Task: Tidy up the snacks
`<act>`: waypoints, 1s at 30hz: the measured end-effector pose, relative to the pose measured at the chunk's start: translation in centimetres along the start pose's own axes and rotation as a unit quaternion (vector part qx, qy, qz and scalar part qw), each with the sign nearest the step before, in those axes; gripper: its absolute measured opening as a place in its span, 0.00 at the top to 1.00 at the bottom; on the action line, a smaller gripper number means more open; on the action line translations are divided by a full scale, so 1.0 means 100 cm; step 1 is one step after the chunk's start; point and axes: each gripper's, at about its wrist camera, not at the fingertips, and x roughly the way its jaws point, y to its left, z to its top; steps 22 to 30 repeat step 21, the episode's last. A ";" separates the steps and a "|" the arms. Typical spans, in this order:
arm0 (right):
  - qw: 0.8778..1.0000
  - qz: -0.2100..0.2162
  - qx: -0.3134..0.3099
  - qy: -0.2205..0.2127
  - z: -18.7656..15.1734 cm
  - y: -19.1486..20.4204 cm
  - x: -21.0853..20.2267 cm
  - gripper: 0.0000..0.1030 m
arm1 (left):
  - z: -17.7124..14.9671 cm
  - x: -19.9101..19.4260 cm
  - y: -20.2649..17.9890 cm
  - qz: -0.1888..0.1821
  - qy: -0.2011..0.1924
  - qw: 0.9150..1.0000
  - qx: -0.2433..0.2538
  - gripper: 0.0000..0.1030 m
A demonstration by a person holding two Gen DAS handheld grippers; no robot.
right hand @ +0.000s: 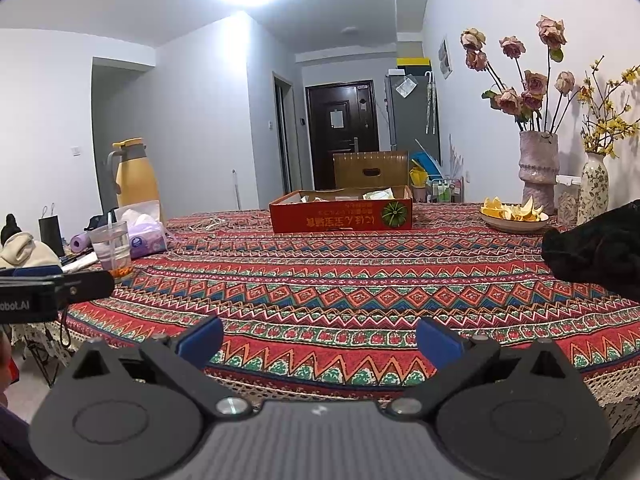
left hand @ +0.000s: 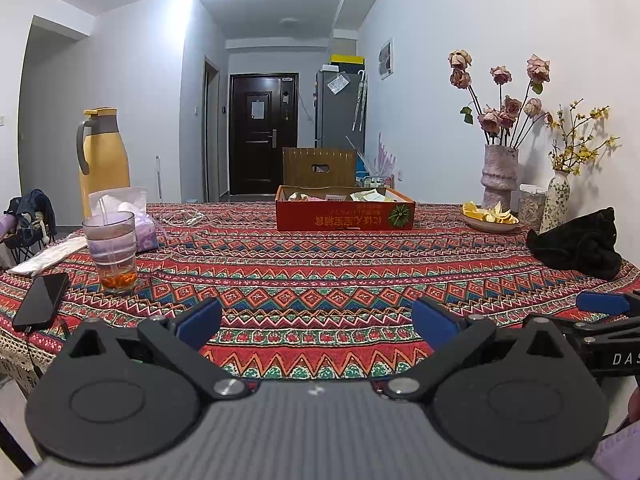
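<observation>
While both tongs, left (left hand: 316,320) and right (right hand: 318,340), gape empty, one snack box (left hand: 345,213) and two vases (left hand: 499,176) stand.

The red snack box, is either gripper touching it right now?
Apart. In both wrist views the red snack box sits far across the tablecloth, with bare cloth between it and the open left gripper and right gripper.

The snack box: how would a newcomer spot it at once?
Start at the patterned tablecloth covering the table. At its far middle, before the dark door, sits the snack box. It alone is a low, open red cardboard tray with a green melon picture and packets inside.
</observation>
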 end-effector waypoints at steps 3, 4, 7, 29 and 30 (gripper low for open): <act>1.000 0.000 0.001 0.000 0.000 0.000 0.000 0.00 | 0.000 0.000 0.000 0.000 -0.001 1.000 0.000 0.00; 1.000 -0.001 0.001 0.000 0.000 0.000 -0.001 0.00 | 0.000 0.000 0.000 0.001 -0.001 1.000 0.000 0.00; 1.000 0.000 0.000 -0.001 0.000 0.001 -0.001 0.00 | 0.000 -0.001 0.000 0.003 -0.003 1.000 0.002 0.00; 1.000 0.003 0.003 0.001 -0.001 0.000 0.002 0.00 | -0.003 -0.002 0.000 0.005 -0.008 1.000 0.006 0.00; 1.000 0.003 0.003 0.001 -0.001 0.000 0.002 0.00 | -0.003 -0.002 0.000 0.005 -0.008 1.000 0.006 0.00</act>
